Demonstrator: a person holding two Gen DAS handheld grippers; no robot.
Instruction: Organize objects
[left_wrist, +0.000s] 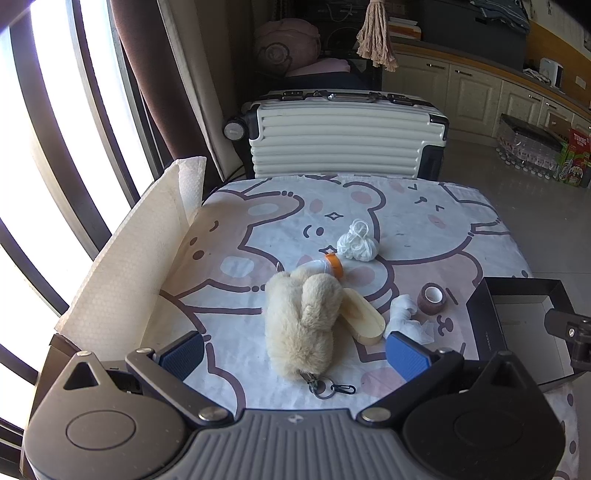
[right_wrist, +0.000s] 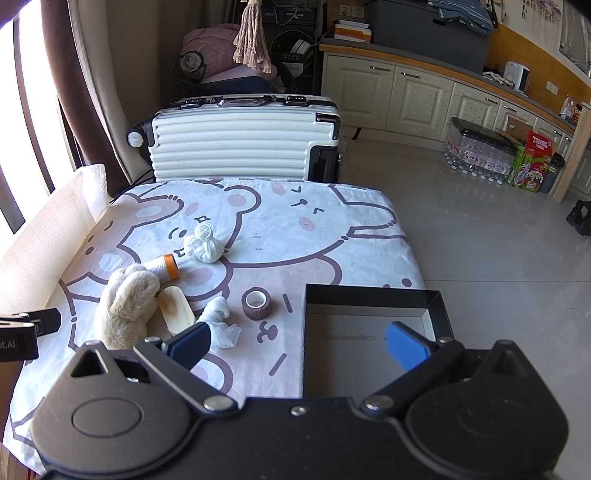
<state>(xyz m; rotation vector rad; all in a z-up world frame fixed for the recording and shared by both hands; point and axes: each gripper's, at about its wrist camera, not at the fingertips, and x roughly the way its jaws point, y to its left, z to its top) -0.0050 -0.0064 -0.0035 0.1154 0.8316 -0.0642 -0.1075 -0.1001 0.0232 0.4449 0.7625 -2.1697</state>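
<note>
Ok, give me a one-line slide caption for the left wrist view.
Open left gripper hovers over a plush keychain among clutter on a bear-print cloth, black box at right.

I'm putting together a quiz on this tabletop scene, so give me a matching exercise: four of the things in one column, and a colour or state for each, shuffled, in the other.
Things:
1. plush toy
2. roll of tape
3. black box
4. spool of thread

Descriptions:
A. lying on its side, orange end cap
B. open and empty, at the right of the table
C. cream fur, keyring at one end
D. brown, standing on end, hollow core up

Pairs: 1-C, 2-D, 3-B, 4-A
</note>
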